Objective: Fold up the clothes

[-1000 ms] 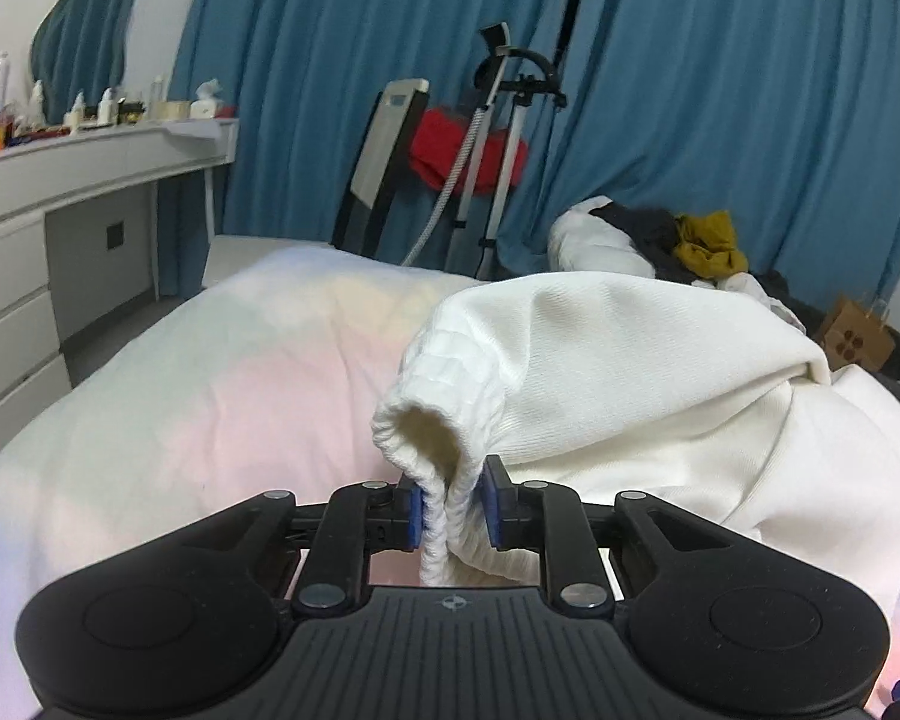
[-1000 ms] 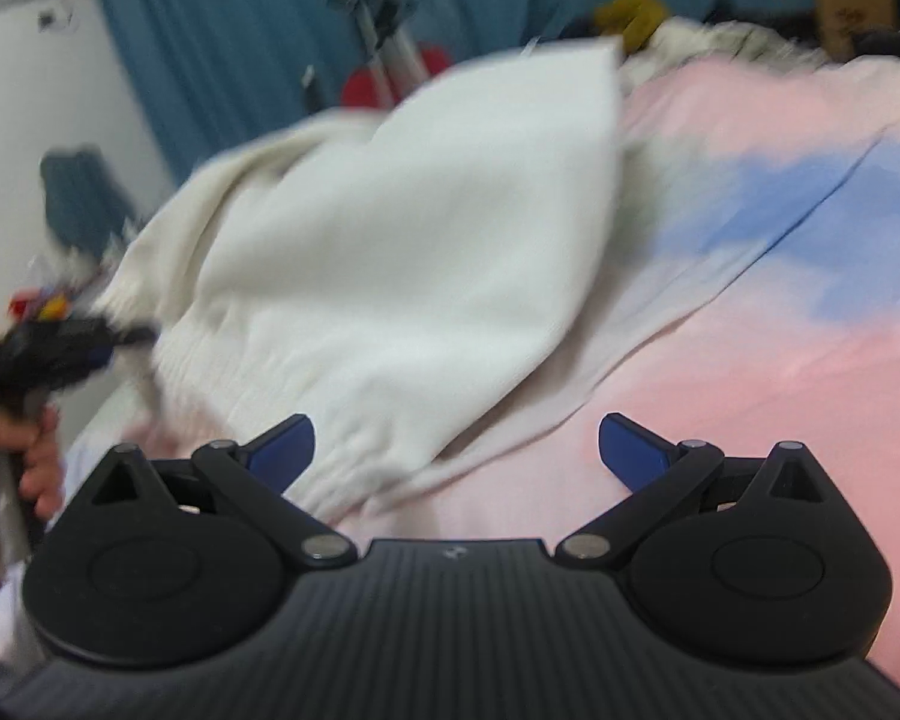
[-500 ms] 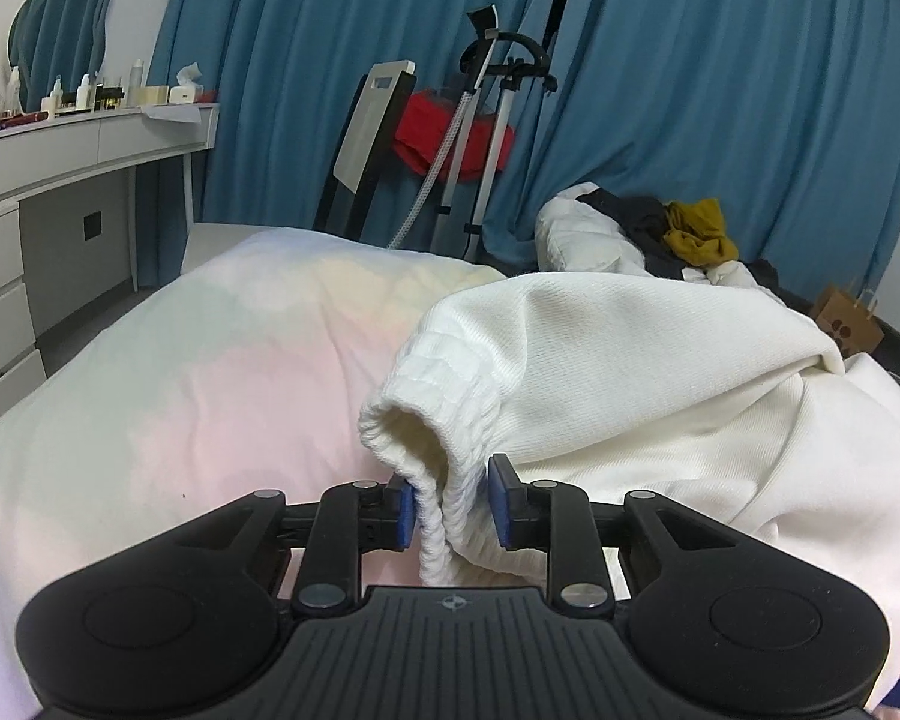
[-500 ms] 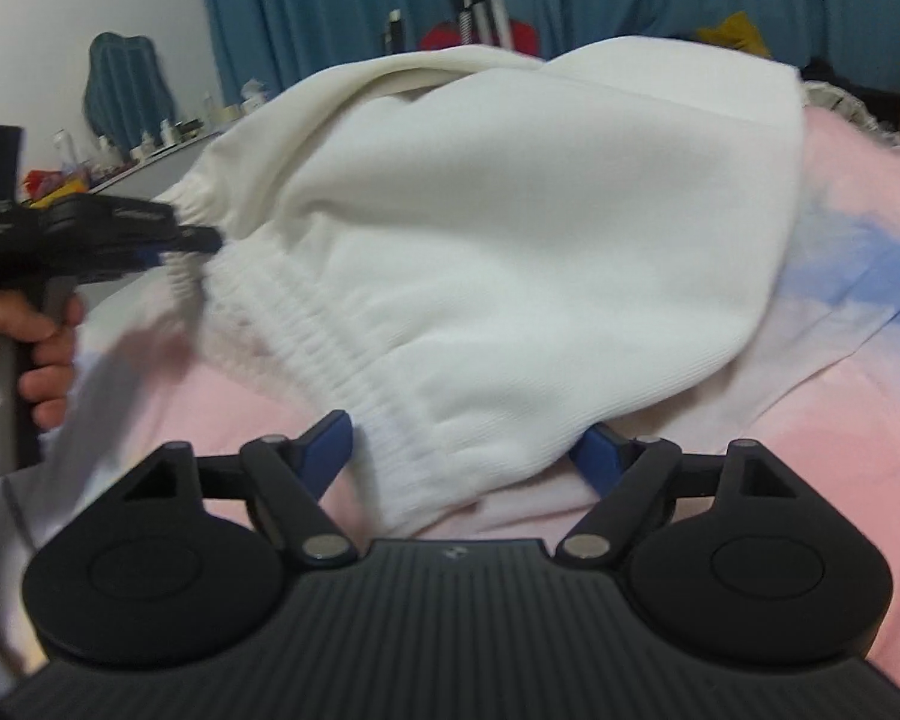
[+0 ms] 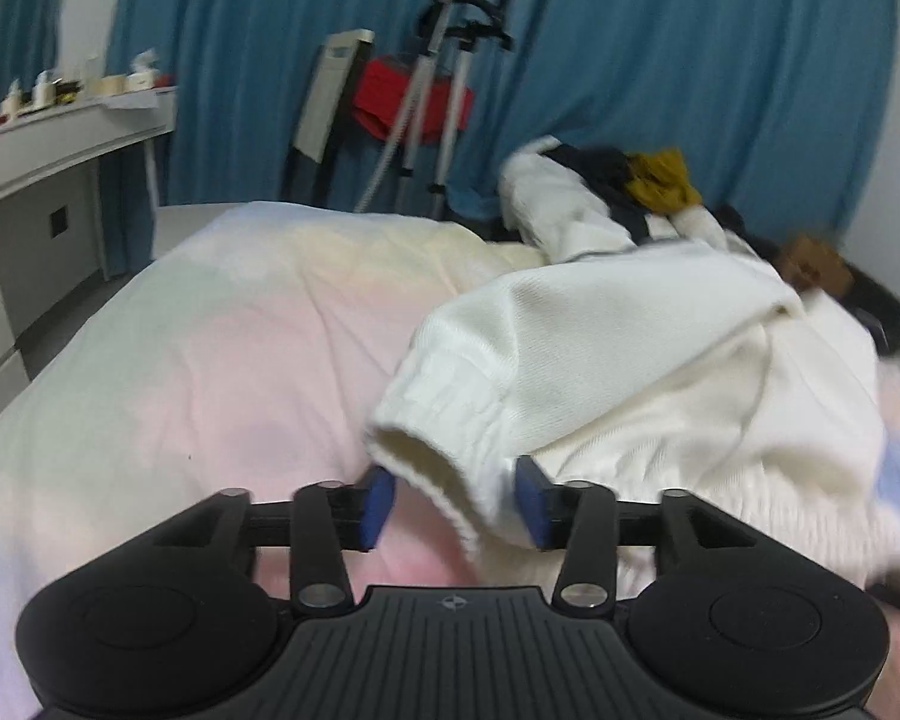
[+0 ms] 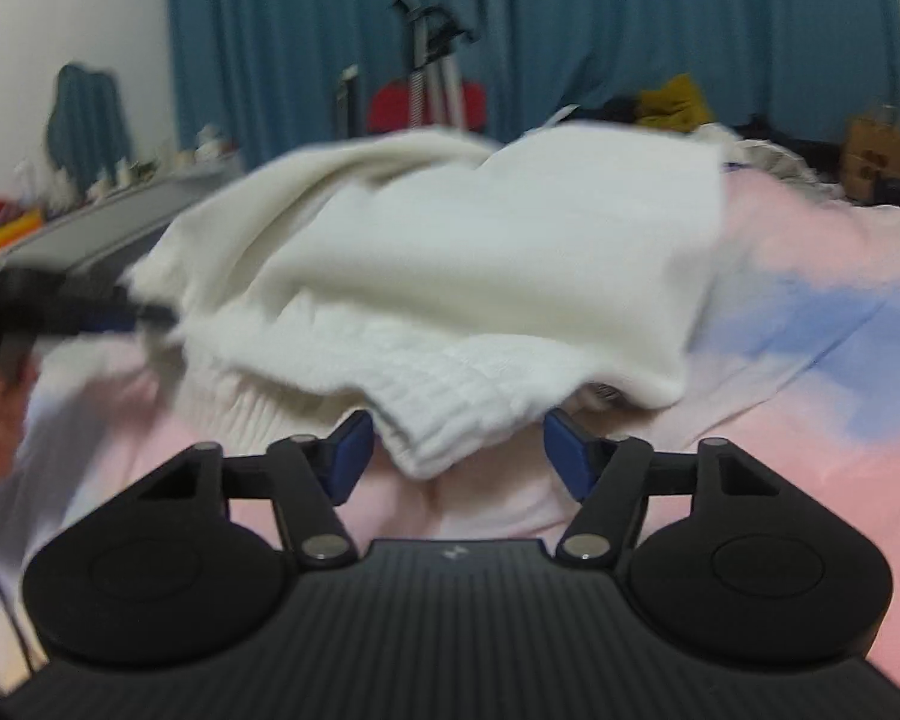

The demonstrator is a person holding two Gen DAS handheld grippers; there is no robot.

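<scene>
Here, both views blurred. White knit sweater (image 5: pixel 660 360) heaped on pastel bedspread (image 5: pixel 210 360), pink, cream and blue patches. Ribbed cuff (image 5: pixel 444 420) lying between fingers of left gripper (image 5: pixel 456 507); blue pads (image 5: pixel 378 507) spread apart, a visible gap either side of the cuff, not pinching. Cuff opening facing camera-left, sleeve running back and right into the bulk of the garment.

From the right wrist: ribbed hem (image 6: pixel 468 390) drooping between the spread fingers of right gripper (image 6: pixel 456 459); blue pads (image 6: pixel 348 459) clear of the knit on both sides, no grip. Folded body of sweater (image 6: pixel 480 264) piled above hem. At left edge, left gripper (image 6: pixel 60 306) seen from the side, tip at or touching the sweater's far edge, contact unclear through blur; part of a hand (image 6: pixel 0 420) below it.

Behind bed: blue curtains (image 5: pixel 690 90), tripod stand (image 5: pixel 444 90) with red cloth (image 5: pixel 414 102), pile of other clothes (image 5: pixel 618 186) with mustard piece on top, white dresser (image 5: pixel 42 180) at left carrying small bottles. Brown paper bag (image 6: pixel 879 150) at far right.
</scene>
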